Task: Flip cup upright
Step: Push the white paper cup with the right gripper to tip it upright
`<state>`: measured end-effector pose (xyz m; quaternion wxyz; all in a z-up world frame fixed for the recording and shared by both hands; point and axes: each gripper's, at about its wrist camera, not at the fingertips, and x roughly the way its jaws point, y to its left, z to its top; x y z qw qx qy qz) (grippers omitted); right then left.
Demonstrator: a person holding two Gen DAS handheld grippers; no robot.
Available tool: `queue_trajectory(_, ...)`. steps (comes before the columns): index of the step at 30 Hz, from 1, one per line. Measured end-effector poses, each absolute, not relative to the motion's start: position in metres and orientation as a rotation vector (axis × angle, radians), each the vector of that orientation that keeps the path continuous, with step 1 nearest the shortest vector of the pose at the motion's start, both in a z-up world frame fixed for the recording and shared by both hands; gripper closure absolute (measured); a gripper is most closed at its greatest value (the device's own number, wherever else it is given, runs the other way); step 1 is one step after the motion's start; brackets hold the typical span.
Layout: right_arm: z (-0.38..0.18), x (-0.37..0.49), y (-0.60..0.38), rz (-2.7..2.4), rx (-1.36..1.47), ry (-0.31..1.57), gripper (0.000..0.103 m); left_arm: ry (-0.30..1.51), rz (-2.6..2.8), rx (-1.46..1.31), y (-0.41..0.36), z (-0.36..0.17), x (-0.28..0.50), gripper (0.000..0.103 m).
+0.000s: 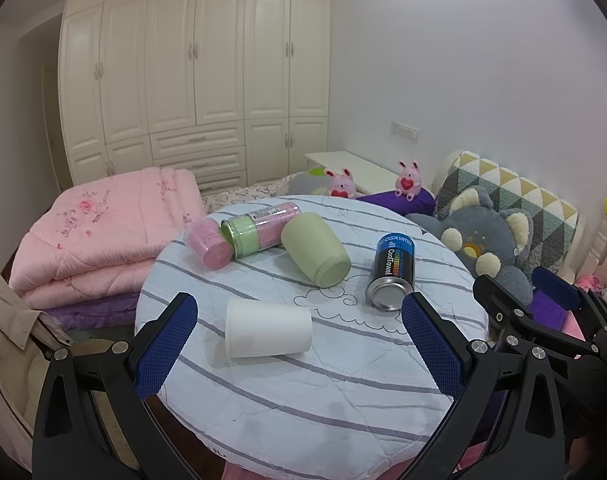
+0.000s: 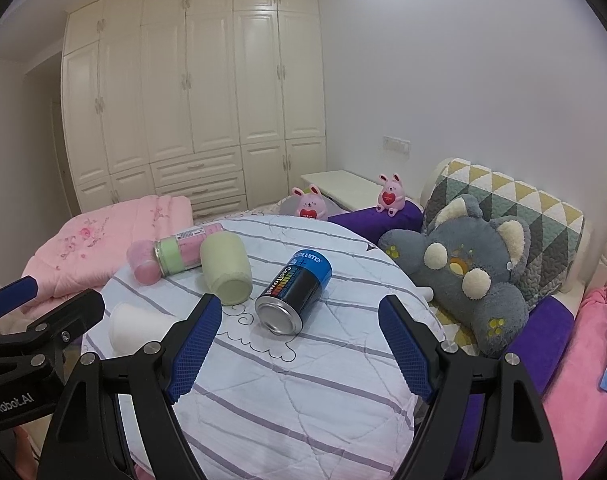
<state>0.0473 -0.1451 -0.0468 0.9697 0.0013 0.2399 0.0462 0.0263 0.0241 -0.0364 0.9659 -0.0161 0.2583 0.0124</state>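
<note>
A white cup lies on its side on the round striped table, just ahead of my open left gripper. A pale green cup lies on its side behind it. In the right wrist view the white cup is partly hidden behind my left finger, and the green cup lies beyond. My right gripper is open and empty, with a blue and black can lying on its side just ahead of it.
A pink and green clear canister lies at the table's far left. The can lies right of centre. A folded pink quilt is left of the table; a grey plush toy and pillows are to the right.
</note>
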Motion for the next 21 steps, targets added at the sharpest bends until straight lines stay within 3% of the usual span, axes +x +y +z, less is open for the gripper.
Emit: queue_trajectory(21, -0.105, 0.101, -0.098, 0.363, -0.061, 0.724, 0.021, 0.612, 0.119, -0.129, 0.079, -0.054, 0.058, 0.000)
